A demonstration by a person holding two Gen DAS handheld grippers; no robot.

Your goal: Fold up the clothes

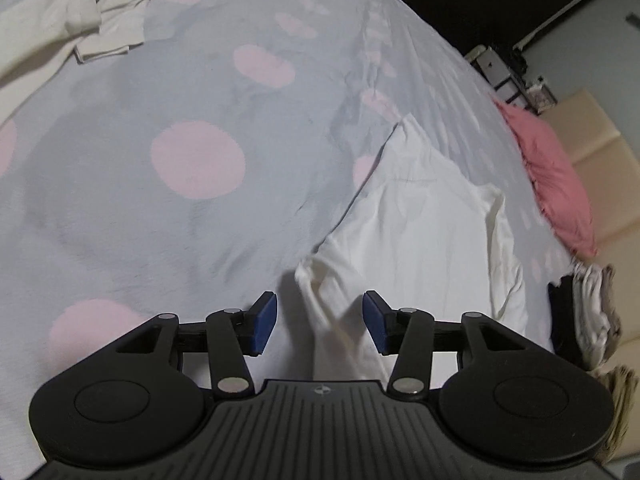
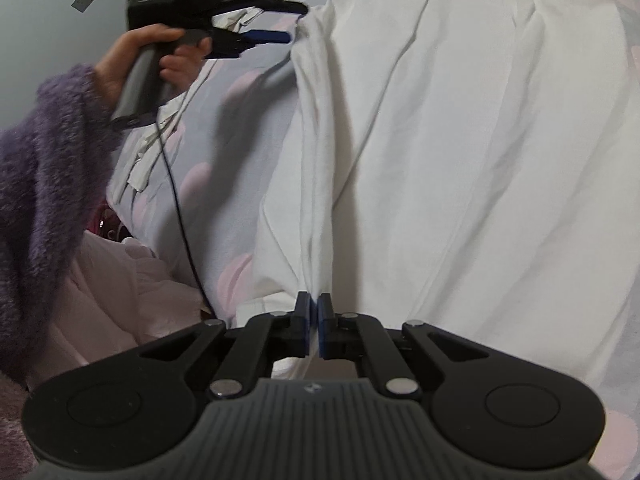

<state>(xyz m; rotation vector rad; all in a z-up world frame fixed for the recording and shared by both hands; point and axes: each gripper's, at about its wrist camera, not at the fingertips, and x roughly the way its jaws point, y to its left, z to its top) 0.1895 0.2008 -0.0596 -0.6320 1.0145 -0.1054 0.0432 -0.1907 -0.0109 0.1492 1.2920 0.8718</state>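
Note:
A white garment (image 1: 420, 236) (image 2: 460, 160) lies spread on the grey bedspread with pink dots (image 1: 192, 120). My left gripper (image 1: 319, 322) is open, its blue pads either side of a raised corner of the garment without touching it. In the right wrist view my right gripper (image 2: 314, 320) is shut on a pinched fold of the white garment's near edge. The left gripper (image 2: 276, 20) also shows there at upper left, held by a hand (image 2: 132, 60) in a purple fuzzy sleeve, its fingers at the garment's far corner.
A crumpled cream garment (image 1: 92, 12) lies at the bed's far left. A pink pillow (image 1: 556, 184) sits at the right edge, with a stack of folded clothes (image 1: 584, 320) beside a beige headboard. A black cable (image 2: 180, 208) hangs from the left gripper over pale pink fabric (image 2: 120, 292).

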